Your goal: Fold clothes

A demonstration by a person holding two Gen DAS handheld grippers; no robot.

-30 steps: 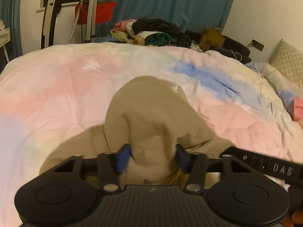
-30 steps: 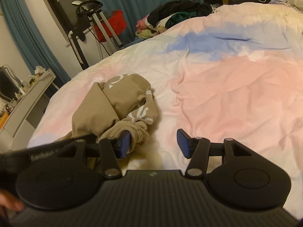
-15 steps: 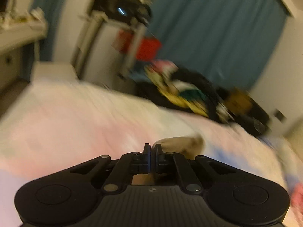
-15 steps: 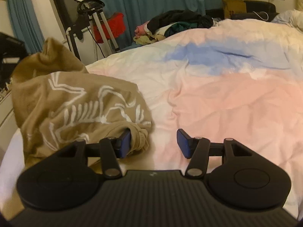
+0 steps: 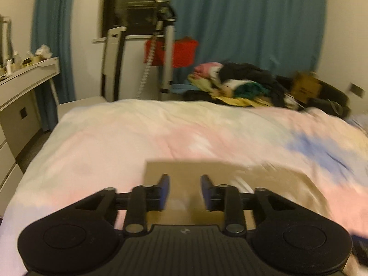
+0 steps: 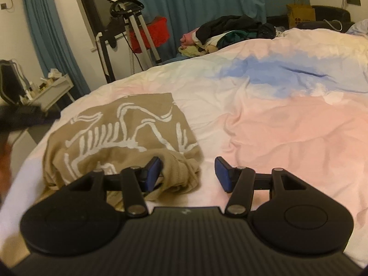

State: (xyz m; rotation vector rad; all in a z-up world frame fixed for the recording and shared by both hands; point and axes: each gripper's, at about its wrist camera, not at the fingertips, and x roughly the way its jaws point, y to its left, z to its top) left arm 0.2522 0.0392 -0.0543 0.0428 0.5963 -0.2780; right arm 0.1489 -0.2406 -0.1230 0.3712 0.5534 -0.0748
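- Now, a tan T-shirt (image 6: 119,138) with a white skeleton print is seen lying on the pastel quilt (image 6: 287,138) of the bed, near the quilt's left edge in the right wrist view.
- Its printed side is turned up and roughly spread, while the near hem is bunched into a thick roll.
- The left gripper (image 5: 185,191) is held above the shirt (image 5: 195,172), its blue pads parted; the jaws have just been opening after a full close, and no cloth is pinched between them.
- In that blurred view a straight edge of the tan cloth is seen just beyond the fingertips.
- The right gripper (image 6: 187,172) is held low over the quilt with its jaws wide apart and nothing gripped.
- Its left pad (image 6: 153,172) is set against the bunched roll of the shirt; whether it truly touches cannot be told. The other pad (image 6: 224,174) stands over bare quilt.
- A heap of mixed clothes (image 6: 220,34) is piled beyond the far edge of the bed, well apart from the shirt.
- Teal curtains (image 5: 248,23), a silver tripod (image 5: 166,53) and a red box (image 5: 181,53) are seen behind.
- A white dresser (image 5: 20,105) with small clutter on top stands to the left of the bed.
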